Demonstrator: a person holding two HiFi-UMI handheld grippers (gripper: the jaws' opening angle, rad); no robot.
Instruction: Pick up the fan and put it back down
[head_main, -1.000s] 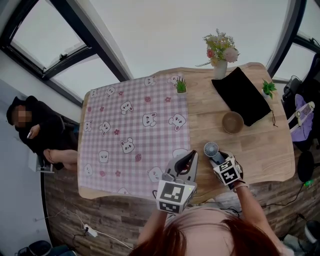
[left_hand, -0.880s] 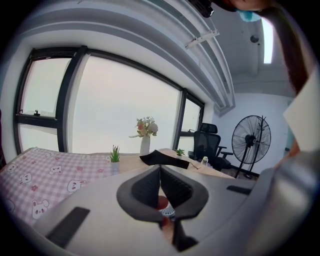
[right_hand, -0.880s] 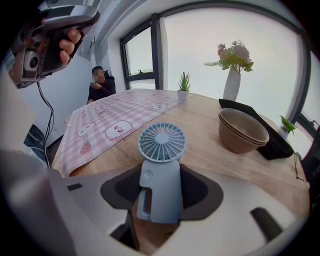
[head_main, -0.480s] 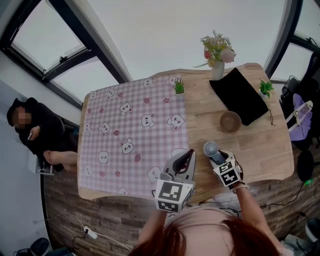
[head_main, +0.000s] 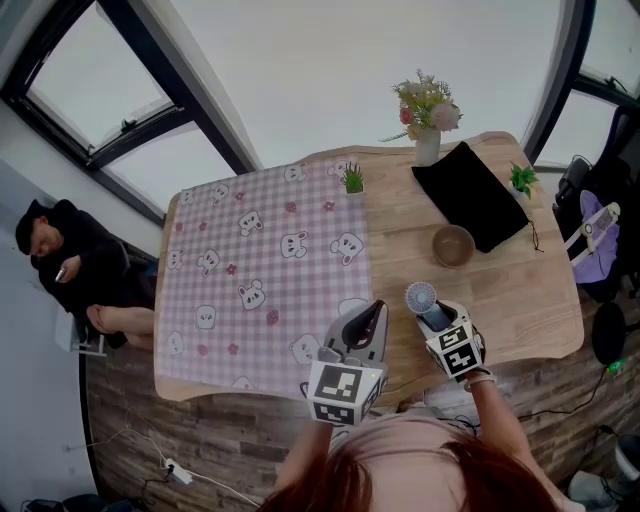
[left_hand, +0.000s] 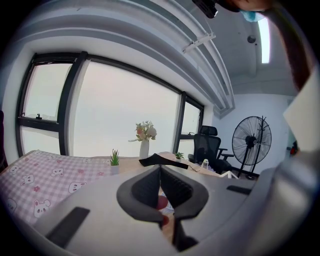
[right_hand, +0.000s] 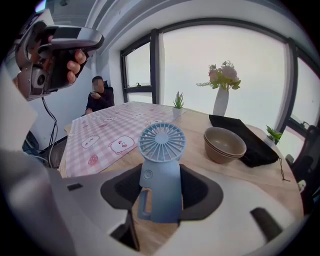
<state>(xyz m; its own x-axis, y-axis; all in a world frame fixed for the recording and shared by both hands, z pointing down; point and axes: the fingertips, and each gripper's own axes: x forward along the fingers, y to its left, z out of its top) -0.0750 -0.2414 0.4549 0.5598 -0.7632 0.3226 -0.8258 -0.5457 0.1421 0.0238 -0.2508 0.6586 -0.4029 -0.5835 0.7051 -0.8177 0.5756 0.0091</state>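
Right gripper view is filled nearest by the right gripper (right_hand: 160, 189), whose fingers (right_hand: 121, 188) are spread wide and pressed on the body of the small blue fan (right_hand: 162, 142). The fan is held upright, its round grille turned toward the camera, over the bare wood near the front edge of the counter (right_hand: 192, 127). Whether its foot is clear of the wood cannot be told.

Just to the left, the left gripper (head_main: 362, 318) is held at the edge of the pink checked cloth (head_main: 260, 270). Its fingers (left_hand: 145, 187) are drawn together at the tips, and nothing is gripped between them. The left half of the counter is covered by that cloth, which is printed with bears.

Beyond the fan, a stack of brown bowls (right_hand: 225, 145) is set on the wood, just beside a black cloth (right_hand: 250, 142). Along the far edge a white vase of flowers (head_main: 427, 145) is placed, with one small green plant (head_main: 352, 180) at the checked cloth's far corner and another (head_main: 520, 180) toward the right end. Well apart from the counter's left end, a seated person (head_main: 70, 260) in dark clothes is seen.
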